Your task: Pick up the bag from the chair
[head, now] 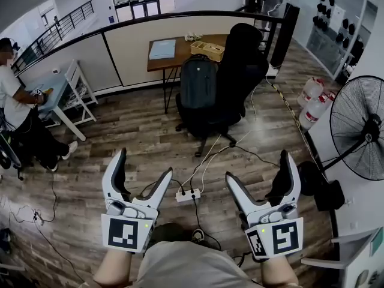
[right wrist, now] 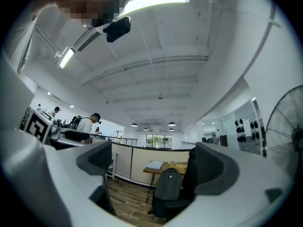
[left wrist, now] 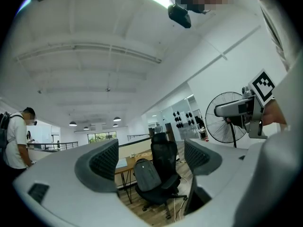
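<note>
Ahead, power strip (head: pixel 188 195) and cables (head: pixel 207 156) lie before the chair (head: pixel 243 59) with bag (head: pixel 198 84)

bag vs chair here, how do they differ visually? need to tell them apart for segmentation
Colour: the bag is slate grey-blue; the chair is black.
Size: the bag is smaller, and its top sits below the top of the chair's backrest.
Pose: the bag stands upright on the seat in front of the backrest; the chair stands on the wood floor on splayed legs.
Shared: both are dark and overlap in every view.
</note>
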Available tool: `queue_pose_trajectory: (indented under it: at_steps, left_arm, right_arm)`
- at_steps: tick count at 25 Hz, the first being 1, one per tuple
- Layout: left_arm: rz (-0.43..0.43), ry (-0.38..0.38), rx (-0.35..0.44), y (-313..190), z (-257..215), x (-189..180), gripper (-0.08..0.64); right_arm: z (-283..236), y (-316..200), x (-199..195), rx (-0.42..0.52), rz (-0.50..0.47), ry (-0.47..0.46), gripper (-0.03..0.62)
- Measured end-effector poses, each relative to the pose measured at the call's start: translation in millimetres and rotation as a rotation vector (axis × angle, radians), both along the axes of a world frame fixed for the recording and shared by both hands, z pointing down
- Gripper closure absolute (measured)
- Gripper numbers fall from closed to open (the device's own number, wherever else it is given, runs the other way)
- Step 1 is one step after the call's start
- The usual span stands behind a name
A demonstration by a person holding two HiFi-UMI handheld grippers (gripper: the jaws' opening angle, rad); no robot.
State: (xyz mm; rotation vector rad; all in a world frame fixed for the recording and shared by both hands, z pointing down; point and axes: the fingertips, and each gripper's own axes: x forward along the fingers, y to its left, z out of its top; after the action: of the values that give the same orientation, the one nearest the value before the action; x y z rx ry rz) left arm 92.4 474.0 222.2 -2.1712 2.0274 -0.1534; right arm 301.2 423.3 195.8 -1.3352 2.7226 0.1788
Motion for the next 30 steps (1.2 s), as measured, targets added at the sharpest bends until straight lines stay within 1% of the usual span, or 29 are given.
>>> queue_pose_trajectory:
  at_steps: [2, 6, 9, 12, 14, 17, 20, 25, 30]
  left_arm:
    - [-0.005, 0.005, -0.008, 5, 2, 3, 0.143]
    - [-0.005, -0.022, -0.007, 8, 1, 9, 0.143]
    - [-0.006, -0.019, -0.002, 6, 0, 10, 0.143]
    - [0.011, -0.014, 0.007, 3, 0, 7, 0.143]
    - [0.029, -0.016, 0.015, -2, 1, 5, 0.143]
    - [0.035, -0.023, 0.014, -16, 2, -2, 0.143]
    - [0.043, -0.011, 0.01, -34, 3, -8, 0.143]
    - [0.049, -0.002, 0.01, -72, 6, -38, 0.143]
    - [0.062, 0.007, 0.011, -119, 6, -83, 0.143]
  right_arm:
    - [1, 3, 4, 0.0, -0.008, 0.002, 0.043]
    - [4, 2, 9, -0.006, -0.024, -0.006, 0.043]
    - [6, 2, 6, -0.006, -0.033, 0.001, 0.042]
    - [9, -1, -1, -0.006, -0.037, 0.004, 0.042]
    - [11, -6, -6, -0.005, -0.035, 0.002, 0.043]
    - [11, -17, -17, 0.0, -0.036, 0.006, 0.043]
    - [11, -34, -26, -0.004, -0.036, 0.018, 0.043]
    - [17, -72, -56, -0.014, -0.03, 0.029, 0.043]
    - [19, -118, -94, -0.025, -0.003, 0.043, 0.043]
